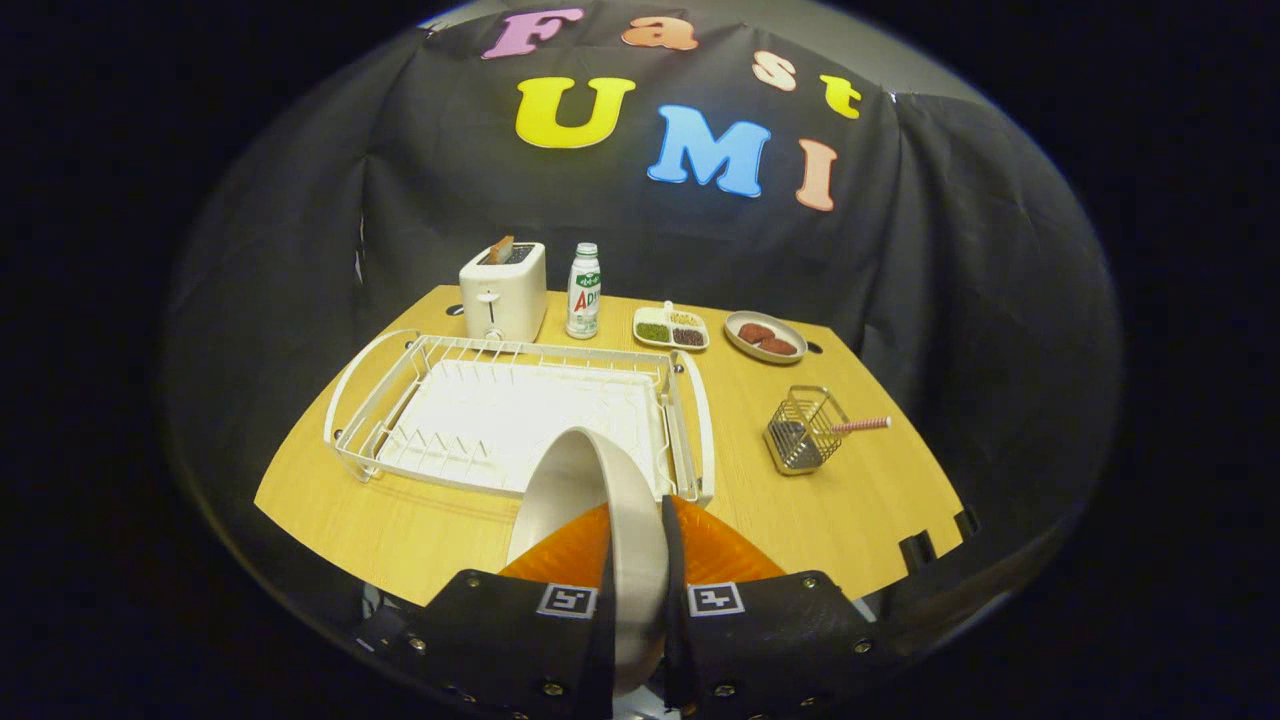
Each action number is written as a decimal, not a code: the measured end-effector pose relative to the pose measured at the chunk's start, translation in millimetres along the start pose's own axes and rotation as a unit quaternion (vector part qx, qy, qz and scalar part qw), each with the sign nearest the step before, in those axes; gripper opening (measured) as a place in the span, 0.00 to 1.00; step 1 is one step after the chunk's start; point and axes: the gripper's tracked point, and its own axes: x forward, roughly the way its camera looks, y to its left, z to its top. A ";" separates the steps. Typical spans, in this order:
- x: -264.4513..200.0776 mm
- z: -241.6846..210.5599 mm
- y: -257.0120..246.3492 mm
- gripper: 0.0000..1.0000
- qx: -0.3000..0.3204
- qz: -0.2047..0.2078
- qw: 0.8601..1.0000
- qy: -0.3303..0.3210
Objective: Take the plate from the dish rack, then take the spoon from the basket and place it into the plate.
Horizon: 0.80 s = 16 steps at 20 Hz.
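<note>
Claw (637, 560) clamped on edge-up plate (590, 500), rim rackward.

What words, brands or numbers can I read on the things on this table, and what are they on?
Bottle label: green and red print, too small and blurred to read.
Square tags on the gripper, which is shut on the plate: black-and-white patterns, no words.
Toaster: no writing that can be made out.

Wire basket (800, 432); wood-look table (860, 500)
</note>
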 end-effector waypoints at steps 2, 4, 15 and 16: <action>7.5 -15.9 -1.6 0.19 0.022 0.005 1.000 0.017; 13.2 -29.0 -3.7 0.19 0.044 0.006 0.998 0.032; 39.7 -75.3 -3.0 0.19 0.197 0.027 0.977 0.082; 43.2 -78.8 -2.6 0.19 0.215 0.028 0.972 0.086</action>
